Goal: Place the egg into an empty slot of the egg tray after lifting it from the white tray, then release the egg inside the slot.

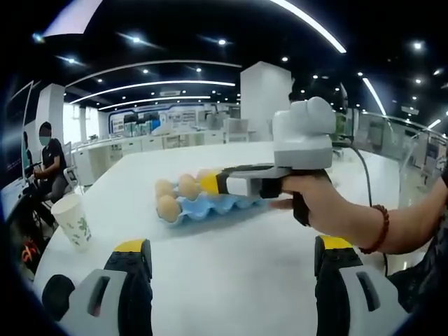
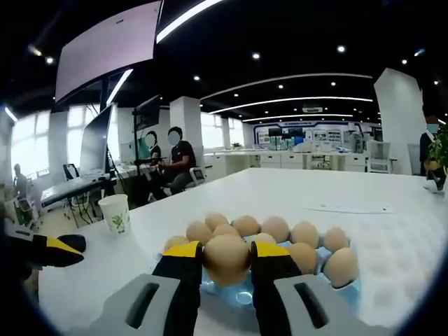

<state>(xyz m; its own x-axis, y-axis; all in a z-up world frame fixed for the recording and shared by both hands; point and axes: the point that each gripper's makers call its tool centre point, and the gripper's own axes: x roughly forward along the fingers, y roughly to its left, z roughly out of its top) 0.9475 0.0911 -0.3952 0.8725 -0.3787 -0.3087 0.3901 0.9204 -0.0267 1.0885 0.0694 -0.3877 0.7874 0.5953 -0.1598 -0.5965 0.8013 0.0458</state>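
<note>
Your right gripper (image 2: 227,262) has an egg (image 2: 226,257) clamped between its yellow-tipped jaws, right over the blue egg tray (image 2: 241,294) on the white table (image 2: 392,231). The tray's already got a bunch of eggs sitting in its slots. Your left gripper (image 1: 227,255) hangs back with jaws wide apart, holding nothing. A paper cup (image 2: 115,213) stands off to the side.
</note>
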